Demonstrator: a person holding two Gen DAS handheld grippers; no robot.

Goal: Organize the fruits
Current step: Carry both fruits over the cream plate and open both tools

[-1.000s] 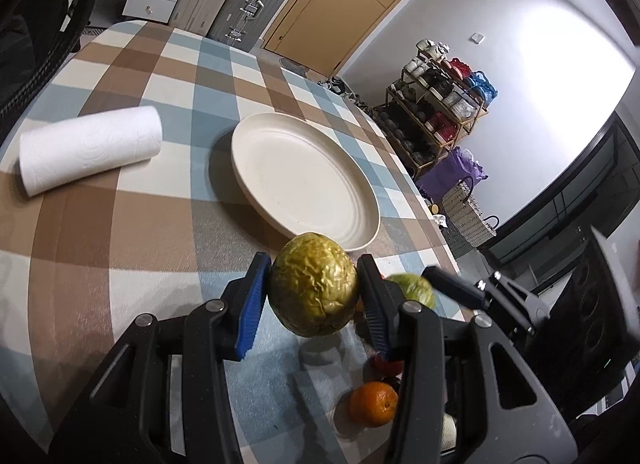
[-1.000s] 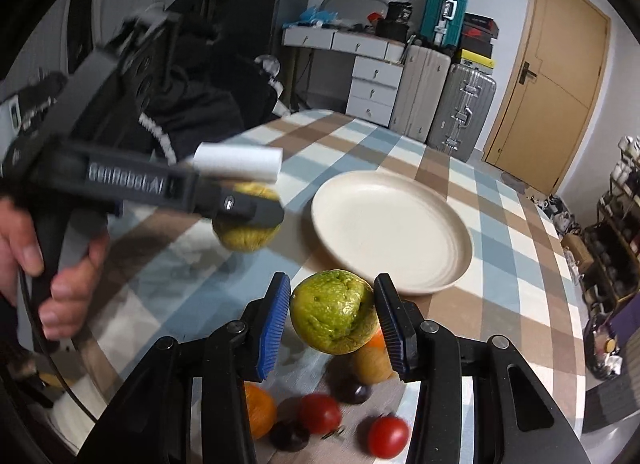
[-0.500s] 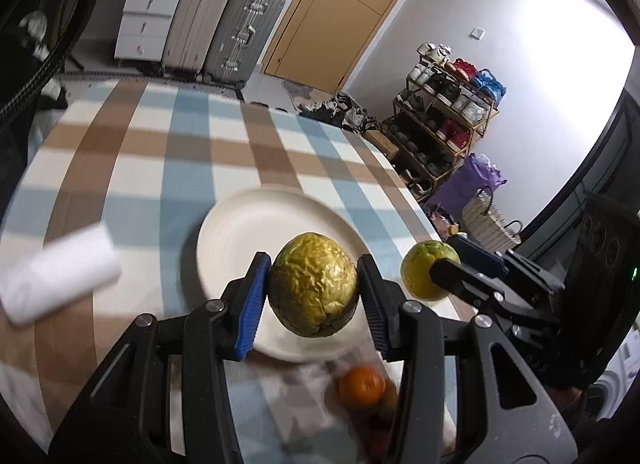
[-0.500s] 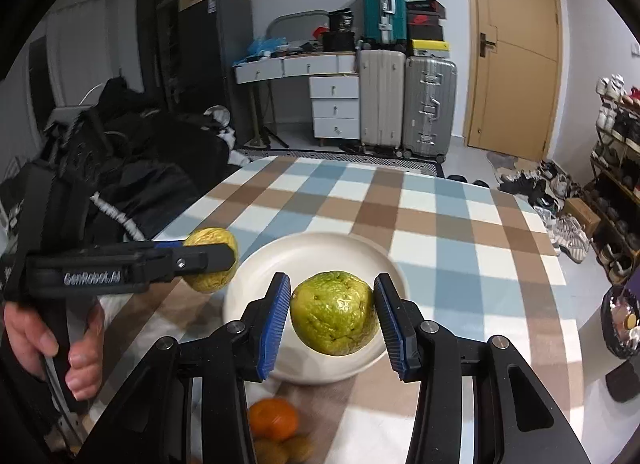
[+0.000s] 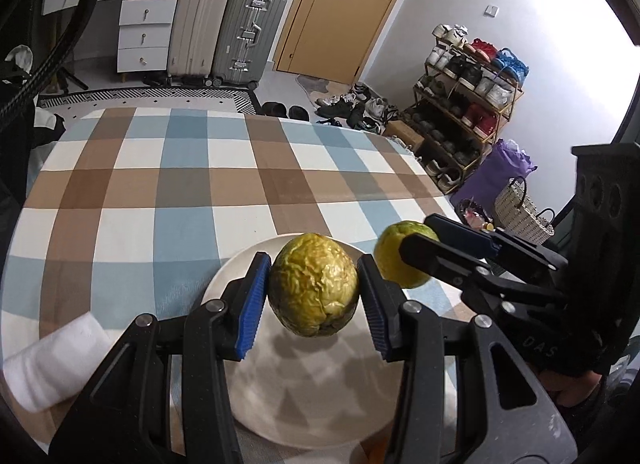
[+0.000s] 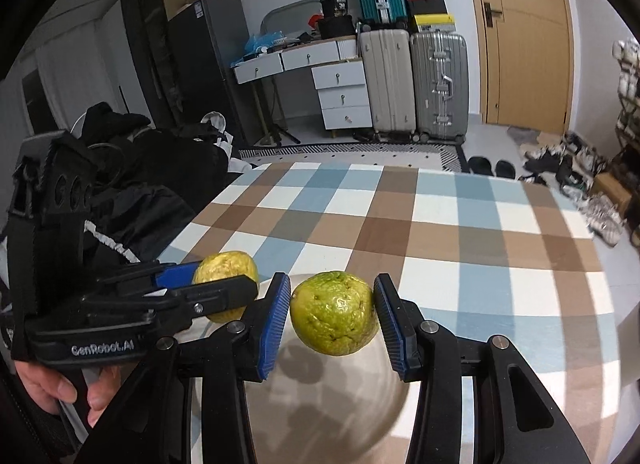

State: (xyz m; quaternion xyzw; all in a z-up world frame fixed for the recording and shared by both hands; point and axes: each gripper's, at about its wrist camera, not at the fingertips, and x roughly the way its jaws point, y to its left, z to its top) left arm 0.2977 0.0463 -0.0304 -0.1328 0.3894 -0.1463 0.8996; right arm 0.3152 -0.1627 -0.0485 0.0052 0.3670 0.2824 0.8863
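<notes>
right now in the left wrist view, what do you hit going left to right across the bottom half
paper towel roll → left tool shut on the wrinkled yellow fruit over the white plate → green guava held by the right tool

The plate (image 5: 256, 276) lies on the surface (image 5: 168, 192) at its near edge. Above it, the wrinkled fruit (image 5: 314, 284) sits left of the guava (image 5: 400, 260) (each clamped in a gripper). The paper roll (image 5: 52, 364) lies left of the plate.

Yellow-green fruits (image 5: 314, 284) (image 6: 334, 314), cream plate (image 5: 320, 396), blue-brown-white checked tablecloth (image 5: 180, 184)
</notes>
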